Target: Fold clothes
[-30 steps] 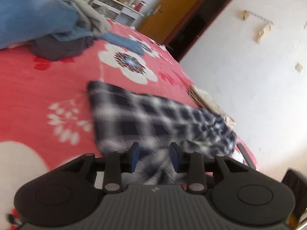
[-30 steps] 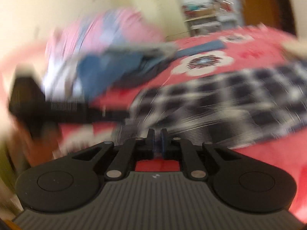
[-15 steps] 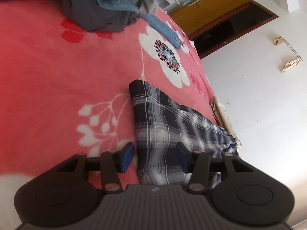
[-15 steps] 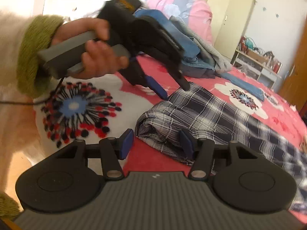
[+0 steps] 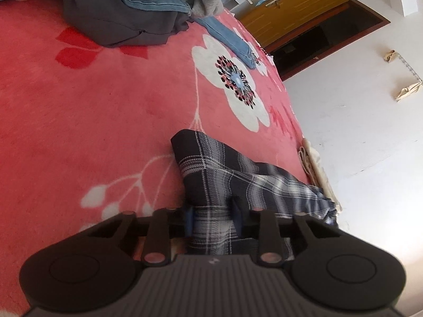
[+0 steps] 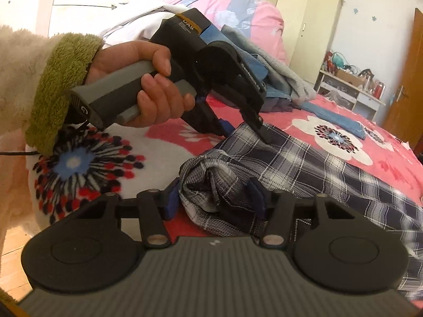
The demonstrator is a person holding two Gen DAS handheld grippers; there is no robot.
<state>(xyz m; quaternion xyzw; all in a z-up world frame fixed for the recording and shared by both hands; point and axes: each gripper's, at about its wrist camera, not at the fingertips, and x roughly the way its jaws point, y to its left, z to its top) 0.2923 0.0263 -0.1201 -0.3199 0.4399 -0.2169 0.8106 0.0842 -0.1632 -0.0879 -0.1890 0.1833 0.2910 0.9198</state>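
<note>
Since half a second ago both my grippers moved in on the plaid shirt [image 6: 304, 163] lying on the bed [image 5: 92, 121], left gripper [image 5: 212, 218] and right gripper [image 6: 212, 198] gaping around bunched cloth; grasp step, next: close, lift together.

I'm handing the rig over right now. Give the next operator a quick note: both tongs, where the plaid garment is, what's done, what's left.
Left tongs: straddling a fold of the plaid garment near its end, fingers close on the cloth; firm grip not confirmed.
Right tongs: open around the bunched corner of the same garment, not yet clamped.
The garment lies along the red floral blanket. A pile of other clothes sits further up the bed.
Done: both tongs positioned at the near end.
Left: grip, fold, smooth, then probably the pile.
</note>
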